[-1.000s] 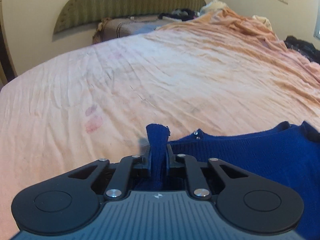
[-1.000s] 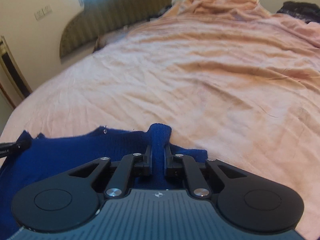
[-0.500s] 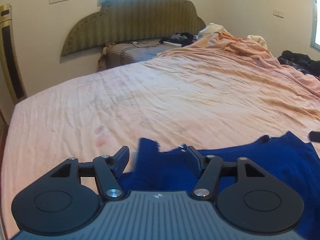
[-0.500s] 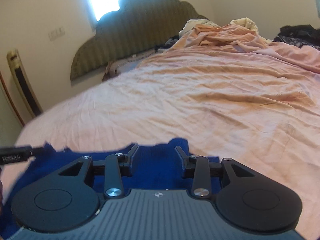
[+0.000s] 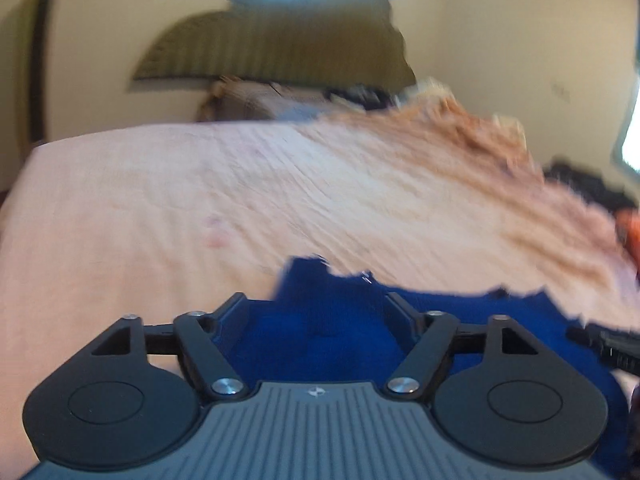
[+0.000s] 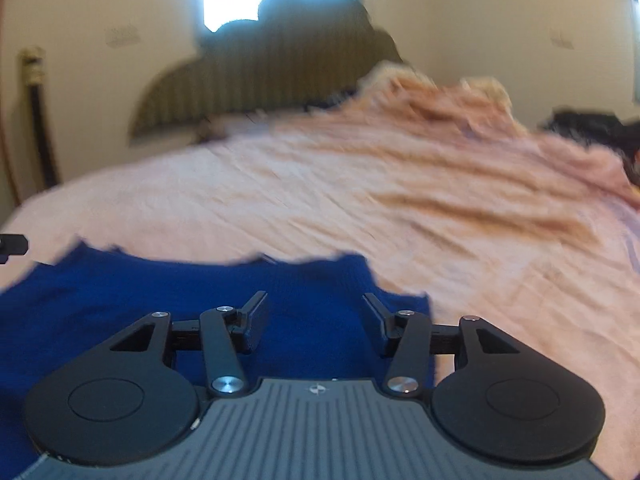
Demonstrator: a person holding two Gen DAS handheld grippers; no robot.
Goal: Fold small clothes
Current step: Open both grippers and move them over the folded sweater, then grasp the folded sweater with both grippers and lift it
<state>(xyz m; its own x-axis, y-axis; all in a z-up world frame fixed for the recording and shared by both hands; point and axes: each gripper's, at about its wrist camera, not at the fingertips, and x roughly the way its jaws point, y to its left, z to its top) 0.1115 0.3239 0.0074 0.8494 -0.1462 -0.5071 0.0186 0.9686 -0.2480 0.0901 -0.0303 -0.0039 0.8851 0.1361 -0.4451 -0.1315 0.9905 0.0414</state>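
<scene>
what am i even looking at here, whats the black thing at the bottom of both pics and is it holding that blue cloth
Each picture comes from a camera mounted on a hand-held two-finger gripper, looking forward along its fingers; a person carries one per hand. The black shape is the gripper itself. One view shows the left gripper, the other the right gripper. Both have their fingers spread open, so neither holds anything. Beneath them a blue knit garment lies on the bed's pink sheet. The padded headboard stands at the far end. Both views are motion-blurred.
</scene>
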